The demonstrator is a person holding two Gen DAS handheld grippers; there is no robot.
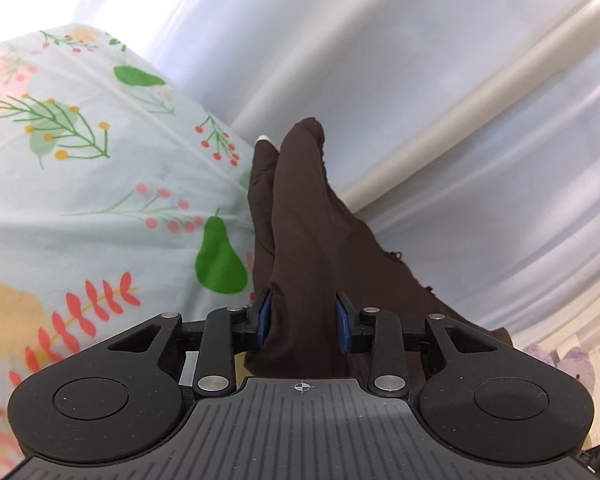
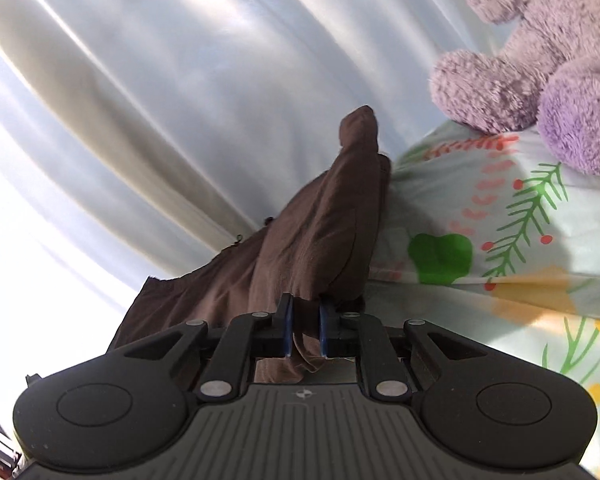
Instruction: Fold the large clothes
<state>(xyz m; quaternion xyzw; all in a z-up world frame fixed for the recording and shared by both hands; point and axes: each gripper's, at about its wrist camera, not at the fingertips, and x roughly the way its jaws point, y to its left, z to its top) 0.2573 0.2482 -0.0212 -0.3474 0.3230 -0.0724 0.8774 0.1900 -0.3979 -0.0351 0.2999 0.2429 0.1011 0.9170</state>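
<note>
Both grippers' fingers (image 1: 265,312) around brown garment (image 1: 312,216)

The left gripper (image 1: 304,322) and the right gripper (image 2: 305,330) looked alike: matte black housings with a ribbed grey top plate bearing a small crosshair mark, flanked by two rounded black lobes with raised circular caps. Black linkage arms ran forward, pinned with bright silver round-headed screws. The fingers (image 1: 263,320) were black with blue pads (image 2: 325,330) on their inner faces.
</note>
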